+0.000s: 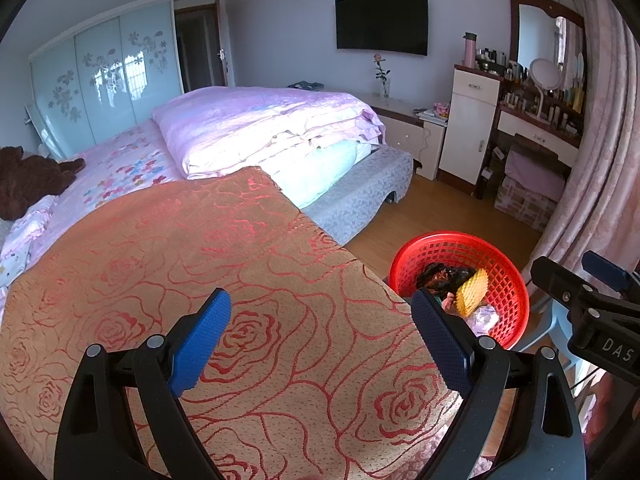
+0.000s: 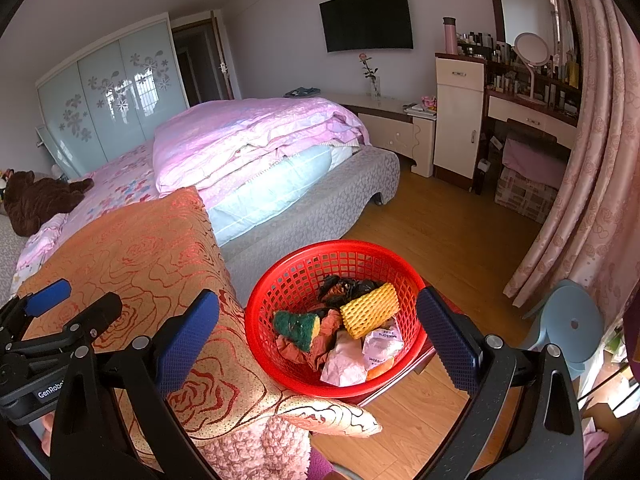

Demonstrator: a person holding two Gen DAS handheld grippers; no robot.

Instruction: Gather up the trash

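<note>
A red mesh basket (image 2: 296, 280) stands on a low surface beside the bed; it also shows in the left wrist view (image 1: 508, 280). It holds trash: a yellow foam net (image 2: 370, 310), a green and yellow sponge (image 2: 298, 326), black plastic (image 2: 348, 286), crumpled brown paper (image 2: 320, 340) and white wrappers (image 2: 380, 346). My right gripper (image 2: 320, 332) is open and empty, hovering above the basket. My left gripper (image 1: 320, 332) is open and empty over the orange rose-patterned bedspread (image 1: 180, 248).
A folded pink quilt (image 1: 260, 124) and a brown plush toy (image 1: 28, 180) lie on the bed. A light blue stool (image 2: 572, 324) stands right of the basket. A dresser with bottles (image 2: 532, 92), pink curtain (image 2: 592, 184) and wooden floor (image 2: 440, 232) lie beyond.
</note>
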